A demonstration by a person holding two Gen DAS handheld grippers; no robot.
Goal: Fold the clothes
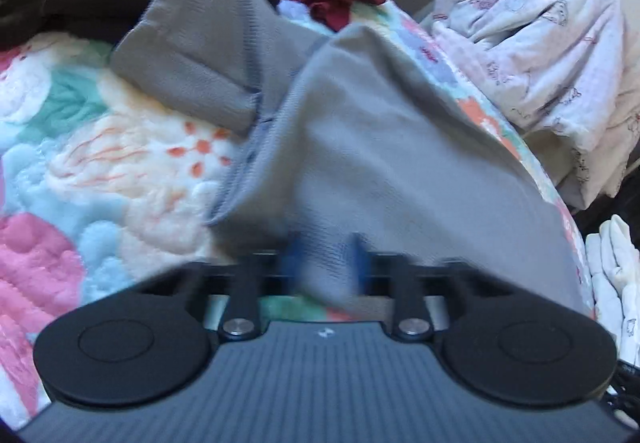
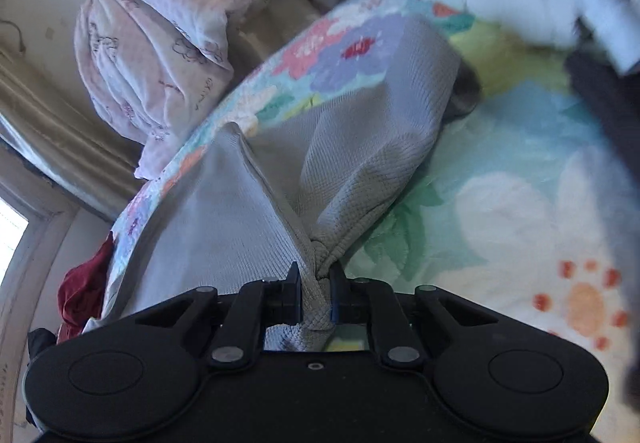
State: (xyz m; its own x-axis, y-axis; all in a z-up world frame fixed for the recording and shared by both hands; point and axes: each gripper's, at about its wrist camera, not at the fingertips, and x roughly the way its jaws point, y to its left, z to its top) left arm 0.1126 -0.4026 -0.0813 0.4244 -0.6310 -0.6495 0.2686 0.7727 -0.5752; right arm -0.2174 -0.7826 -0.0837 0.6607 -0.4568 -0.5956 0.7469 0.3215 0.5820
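While blurred, no writing reads | both jaws pinch grey garment | floral quilt beneath

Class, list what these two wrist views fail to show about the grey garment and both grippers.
- Left wrist view: motion blur smears the left gripper and its grip on the grey garment.
- Right wrist view: the right gripper hides the pinched fabric's end.
- Both views: garment type unclear; bunched up.

No readable text, labels, brands, numbers, signs on anything shown
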